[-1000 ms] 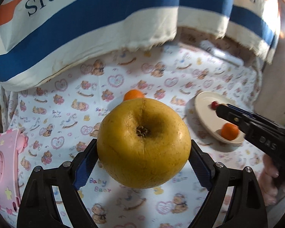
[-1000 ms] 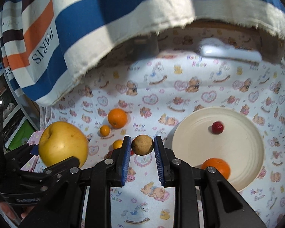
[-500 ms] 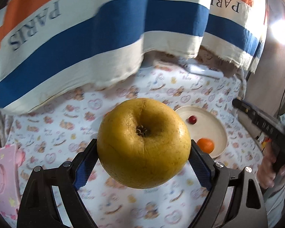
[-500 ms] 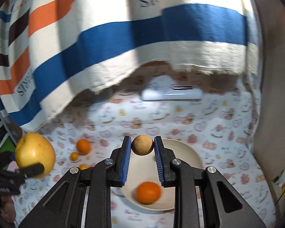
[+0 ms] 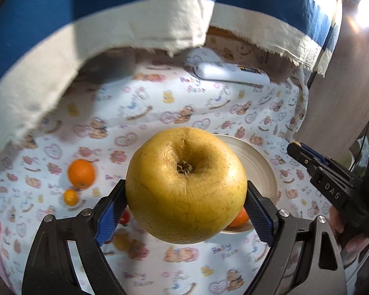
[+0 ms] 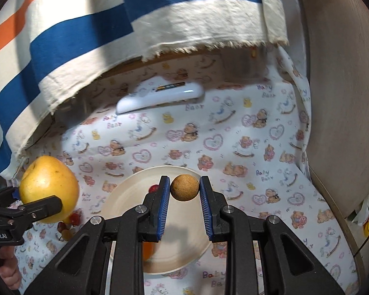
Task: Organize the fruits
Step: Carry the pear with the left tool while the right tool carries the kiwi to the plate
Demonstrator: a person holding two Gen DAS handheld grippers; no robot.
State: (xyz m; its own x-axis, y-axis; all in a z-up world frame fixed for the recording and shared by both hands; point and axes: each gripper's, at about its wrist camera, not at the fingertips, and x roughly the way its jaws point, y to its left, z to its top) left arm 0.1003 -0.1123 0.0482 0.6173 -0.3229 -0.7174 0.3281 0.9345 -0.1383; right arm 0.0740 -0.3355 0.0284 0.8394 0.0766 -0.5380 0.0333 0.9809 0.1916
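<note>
Two handheld grippers hover over a tabletop covered in a teddy-bear print cloth [image 6: 233,132]. The left gripper [image 5: 184,211] has its fingers spread wide, clamped on a big yellow pear [image 5: 185,184] held in the air. The right gripper [image 6: 184,191] has its fingers nearly closed on a small brown round fruit [image 6: 184,187] above a cream plate [image 6: 125,196]. Released from this height, either fruit would likely roll or bounce off the shallow plate. The plate holds a mandarin [image 5: 239,217] and a small red fruit [image 6: 154,188]. An orange [image 5: 81,173] and smaller fruits lie loose on the cloth.
</note>
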